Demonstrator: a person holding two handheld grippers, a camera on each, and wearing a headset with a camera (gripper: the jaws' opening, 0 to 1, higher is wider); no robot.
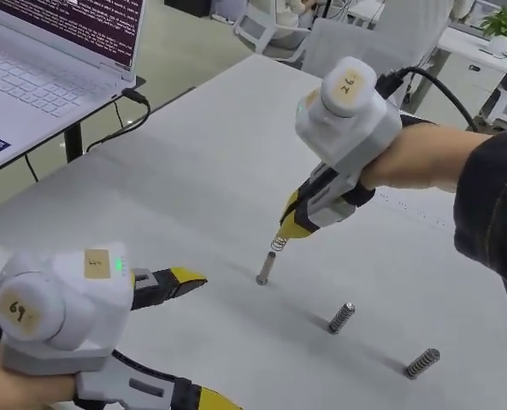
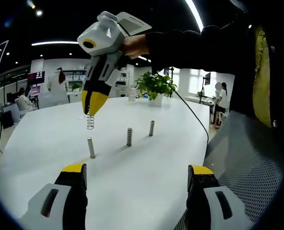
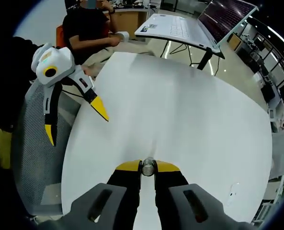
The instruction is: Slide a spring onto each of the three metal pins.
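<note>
On the table [image 1: 193, 171], the only container is a white pot [image 2: 156, 101] at the far edge in the left gripper view, with 1 leafy green plant [image 2: 153, 84] in it.

You have 3 pins and 3 springs. Your right gripper [image 1: 285, 232] is clenched on 1 spring [image 1: 278, 244], which hangs below its yellow tips. The right gripper view shows the coil pinched between the 2 closed jaws. That spring sits just above the bare pin [image 1: 265, 268]. The left gripper view shows a small gap between them, so they are not touching. The bare pin stands roughly upright on the table.

To the right of it in the head view, the middle pin [image 1: 347, 307] and the end pin [image 1: 431, 354] each already carry 1 spring down their length. The 3 pins stand in 1 row, apart from each other.

Your left gripper [image 1: 197, 337] is released, with its 2 yellow-tipped jaws spread wide and nothing between them. It hovers over the near edge of the table, well apart from the pins.

1 open laptop [image 1: 39, 77] sits on a separate stand beside the table, its screen lit with lines of text. In the right gripper view, 1 person [image 3: 86, 26] in a dark top sits beyond the table.
</note>
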